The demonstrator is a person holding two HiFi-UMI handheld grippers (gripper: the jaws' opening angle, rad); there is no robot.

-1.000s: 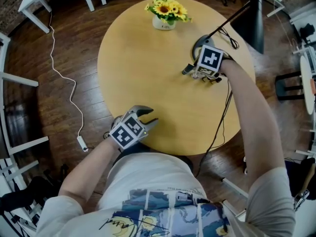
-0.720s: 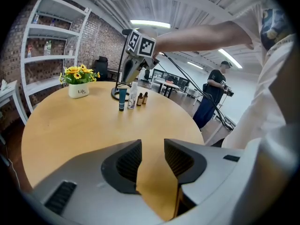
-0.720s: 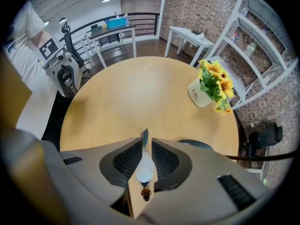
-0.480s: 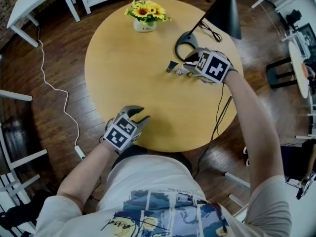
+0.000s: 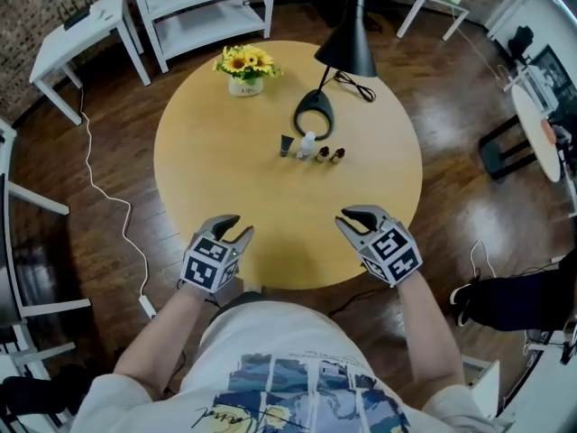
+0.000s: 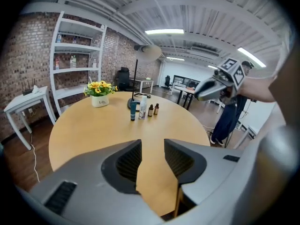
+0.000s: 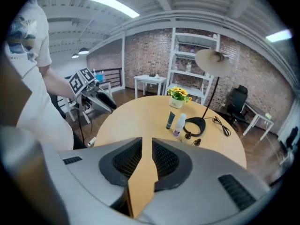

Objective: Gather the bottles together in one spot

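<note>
- A round wooden table is shown.
- A white pot of yellow flowers is placed near the rim at 11 o'clock.
- A black ring-shaped lamp base is set at 12 o'clock, with its cable laid towards 1 o'clock.
- Just beyond the centre, four bottles are lined up close together: a dark tube, a white bottle, a brown bottle and a second brown bottle.

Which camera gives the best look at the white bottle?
The left gripper view: the white bottle shows side-on, upright, whole. The head view sees it from above, small; the right gripper view shows it whole too, but leaning.
</note>
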